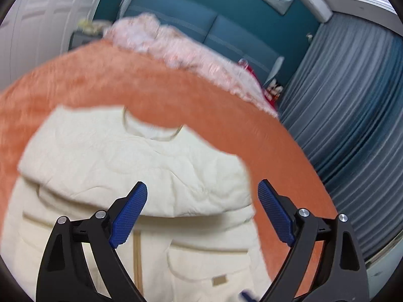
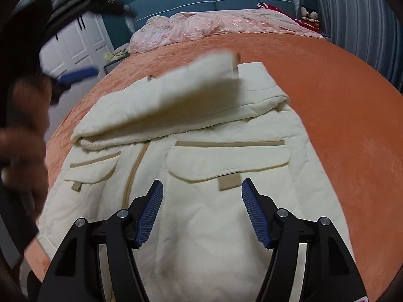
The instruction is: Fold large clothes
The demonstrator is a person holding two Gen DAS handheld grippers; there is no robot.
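So, the cream jacket (image 2: 201, 151) lies on the orange bed cover (image 2: 340, 100), sleeves folded across its chest. My left gripper (image 1: 201, 211) and right gripper (image 2: 201, 209) are spread, holding nothing. The lower half is not folded yet.

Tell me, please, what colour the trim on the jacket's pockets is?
Tan trim on the cream jacket, clearest in the right wrist view.

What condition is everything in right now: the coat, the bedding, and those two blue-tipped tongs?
Cream coat: flat on the bed, front up, zipped.
Sleeve: folded across the chest, blurred.
Pocket flaps: closed.
Left tongs: open, empty.
Right tongs: open, empty, over the coat.
Orange bedspread: spread flat.
Pink quilt: bunched at the headboard.
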